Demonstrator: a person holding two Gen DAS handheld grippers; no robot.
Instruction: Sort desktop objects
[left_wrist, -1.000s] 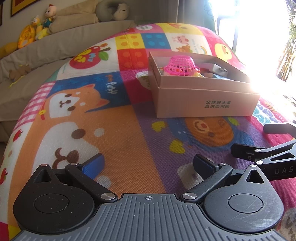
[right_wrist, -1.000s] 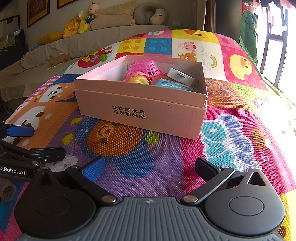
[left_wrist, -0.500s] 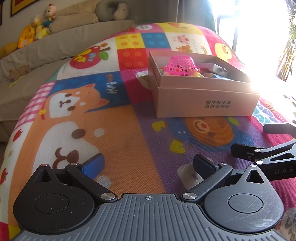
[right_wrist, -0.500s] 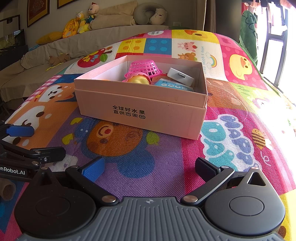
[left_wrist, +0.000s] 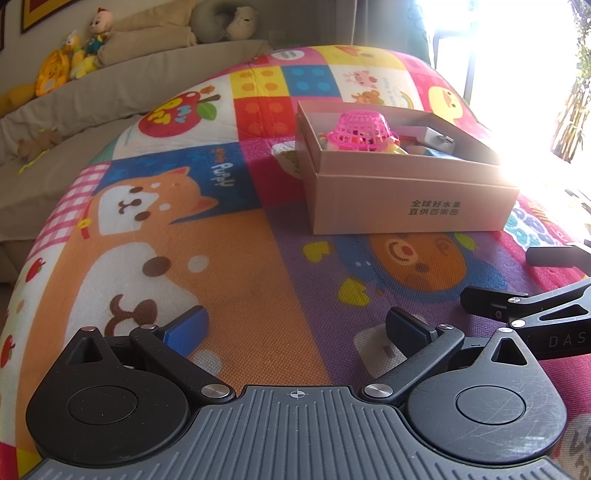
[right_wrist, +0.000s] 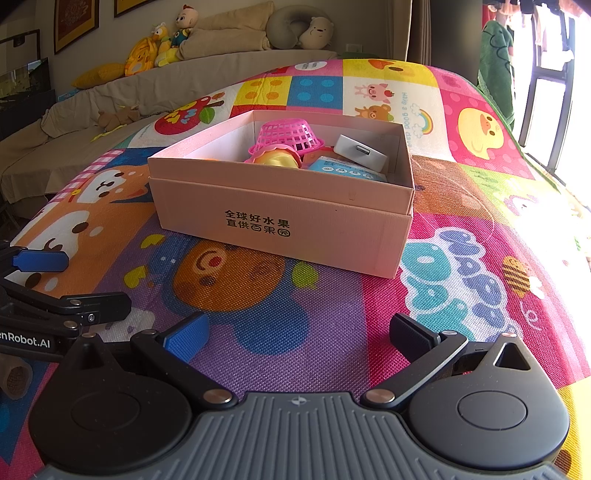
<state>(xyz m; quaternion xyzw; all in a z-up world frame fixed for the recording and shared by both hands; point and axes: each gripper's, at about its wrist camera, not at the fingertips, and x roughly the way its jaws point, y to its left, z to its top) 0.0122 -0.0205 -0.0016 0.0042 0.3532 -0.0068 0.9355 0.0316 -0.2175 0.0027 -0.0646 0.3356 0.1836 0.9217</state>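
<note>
You hold your left gripper (left_wrist: 295, 328) and right gripper (right_wrist: 299, 338) low over the play mat (right_wrist: 280, 317), all 4 fingers spread and empty, since the pink basket (right_wrist: 286, 134) and other items already sit inside the pink box (right_wrist: 280, 206) ahead.

Beyond both sets of fingers lies a play mat (right_wrist: 332, 325) of coarse woven-textured material, matt, printed in bright colours. On it, ahead of the fingers, stands a box (right_wrist: 280, 218) of matt pink cardboard, smooth, with printed lettering. Inside it, a basket (right_wrist: 286, 134) of glossy pink plastic mesh. The right gripper (right_wrist: 295, 336) has matt black plastic arms, metal rivets and a ribbed grey base; its fingers (right_wrist: 186, 338) carry ribbed pads.
</note>
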